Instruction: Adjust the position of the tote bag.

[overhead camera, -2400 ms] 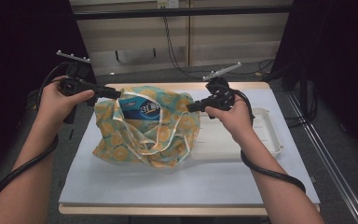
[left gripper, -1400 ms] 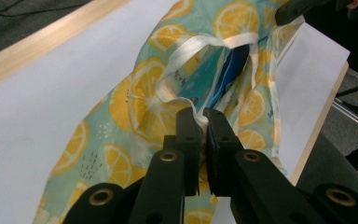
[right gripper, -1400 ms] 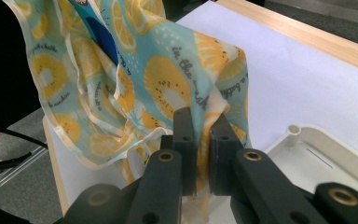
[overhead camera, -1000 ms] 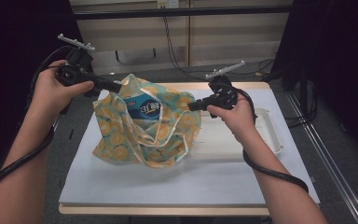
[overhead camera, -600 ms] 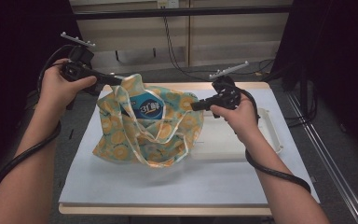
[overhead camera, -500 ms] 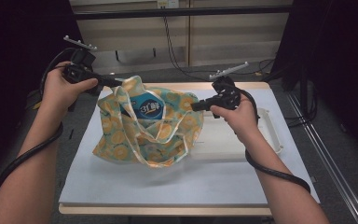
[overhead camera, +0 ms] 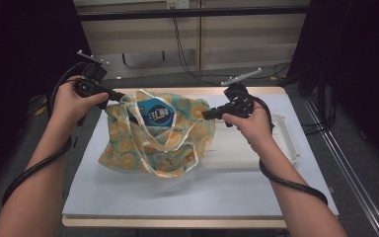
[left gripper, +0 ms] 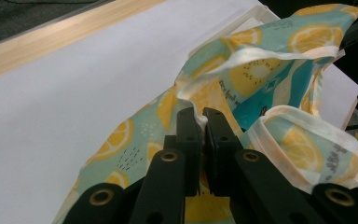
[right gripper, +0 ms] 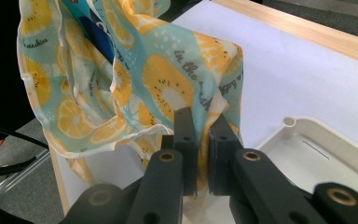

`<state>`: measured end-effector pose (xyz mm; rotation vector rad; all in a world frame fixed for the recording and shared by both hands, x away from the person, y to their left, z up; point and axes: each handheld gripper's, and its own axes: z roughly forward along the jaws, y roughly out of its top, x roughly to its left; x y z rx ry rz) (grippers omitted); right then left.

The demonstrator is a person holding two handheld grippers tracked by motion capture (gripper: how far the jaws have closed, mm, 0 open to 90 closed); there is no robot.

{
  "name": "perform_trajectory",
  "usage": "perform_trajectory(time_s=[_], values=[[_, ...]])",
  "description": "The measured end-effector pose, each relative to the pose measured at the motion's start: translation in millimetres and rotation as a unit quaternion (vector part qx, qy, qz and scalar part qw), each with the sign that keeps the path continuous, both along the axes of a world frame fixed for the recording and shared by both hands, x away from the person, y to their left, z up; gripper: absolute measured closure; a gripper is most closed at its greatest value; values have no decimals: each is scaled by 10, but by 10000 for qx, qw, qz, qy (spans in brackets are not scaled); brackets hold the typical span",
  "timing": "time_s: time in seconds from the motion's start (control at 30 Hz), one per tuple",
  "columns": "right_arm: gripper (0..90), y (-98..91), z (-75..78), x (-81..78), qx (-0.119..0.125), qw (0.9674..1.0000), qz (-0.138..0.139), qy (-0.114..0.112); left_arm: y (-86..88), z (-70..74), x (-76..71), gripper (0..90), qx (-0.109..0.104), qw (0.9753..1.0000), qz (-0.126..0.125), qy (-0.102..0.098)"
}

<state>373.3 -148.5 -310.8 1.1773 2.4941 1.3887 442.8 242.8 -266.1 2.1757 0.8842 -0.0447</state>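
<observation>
A lemon-print tote bag [overhead camera: 158, 136] sits on the white-topped table [overhead camera: 197, 197], toward its left and middle, with its mouth held open between two hand-held tools. The left claw [overhead camera: 121, 96] is pinched on the rim of the bag at its left upper corner; in the left gripper view the two black jaws stand almost together with the yellow and teal fabric [left gripper: 200, 100] caught between them. The right claw [overhead camera: 206, 114] is pinched on the opposite rim at the bag's right side; in the right gripper view its jaws press a fold of the same cloth [right gripper: 200, 93], which hangs upward and leftward from the grip. The rim between the two grips is lifted off the table, while the bottom of the bag rests on the surface. Inside the open mouth a blue packet [overhead camera: 157, 114] with white lettering stands partly above the rim. The cream-coloured handles [overhead camera: 170, 148] lie loose, looped across the front of the bag and down toward its lower edge. A white tray [overhead camera: 286, 143] lies on the table just right of the bag, under the person's right hand [overhead camera: 251, 123], and the bag's right side overlaps its left end. The left hand [overhead camera: 74, 101] is held beyond the table's left edge.
</observation>
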Motion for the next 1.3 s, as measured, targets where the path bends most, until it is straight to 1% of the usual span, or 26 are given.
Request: perform_trajectory(time_s=[0.1,0.2,0.23,0.27,0.33,0.37,0.4,0.43,0.47,0.5,0.53,0.57,0.6,0.63,0.67,0.73,0.77,0.83,0.9,0.93,0.97,1.07,1.1,1.17,1.23,1.3], values=[[847,-4,-5,-3,23,10000,4,5,24,-49,-1,858,19,10000,-18,96],[847,-7,-5,-5,24,10000,3,0,38,-91,-11,862,2,9999,47,143],[846,-6,-5,-5,26,10000,1,1,55,-101,-9,862,56,9999,49,129],[845,-4,-5,-6,34,10000,0,6,65,-115,-10,862,7,9999,56,162],[844,1,-1,-9,15,10000,-10,5,81,-141,-15,864,-17,9999,72,154],[844,3,-1,-8,26,10000,-6,-3,91,-153,-14,865,28,9998,33,169],[842,5,-1,-7,8,10000,-5,-3,87,-168,-25,866,24,9997,134,191],[841,7,-2,-5,14,10000,-2,-7,96,-189,-22,866,-22,9997,116,211],[840,8,-1,-4,12,10000,-3,-6,109,-197,-19,867,157,9996,100,191],[840,11,-1,-3,7,10000,0,-10,118,-217,-16,866,216,9995,66,224],[839,13,0,-3,4,10000,2,-18,117,-240,-19,867,205,9994,93,256],[839,15,3,-4,11,10000,12,-22,133,-254,-15,866,246,9993,35,266],[840,19,3,-4,5,10000,24,-28,122,-275,-28,865,93,9993,157,327],[841,24,4,-5,6,10000,31,-20,144,-279,-17,865,186,9994,29,295],[840,27,5,-5,-13,10000,31,-17,138,-284,-27,865,116,9994,98,312],[840,29,8,-3,-14,10000,16,-15,139,-273,-34,858,102,9994,108,309],[840,28,9,-2,-16,10000,22,-20,144,-255,-35,839,124,9995,125,255],[840,33,10,-3,-16,10000,23,-21,154,-221,-37,811,47,9996,134,242],[840,36,13,-5,-14,10000,29,-23,158,-176,-52,748,-92,9995,206,206],[840,36,14,-5,-18,10000,38,-29,175,-145,-50,738,-16,9998,134,161],[840,36,17,-6,-25,10000,42,-28,173,-123,-64,716,-78,9996,221,132],[840,40,17,-8,-17,10000,50,-27,205,-39,-87,584,-323,9992,255,-14],[840,41,19,-10,-15,10000,44,-22,208,-8,-102,567,-390,9990,239,-19],[840,41,18,-11,-15,10000,49,-21,208,49,-130,531,-476,9986,219,-111],[840,41,20,-13,-21,10000,53,-22,206,101,-153,502,-429,9988,136,-178],[840,41,26,-15,-30,10000,38,-25,193,139,-176,465,-458,9986,116,-215]])
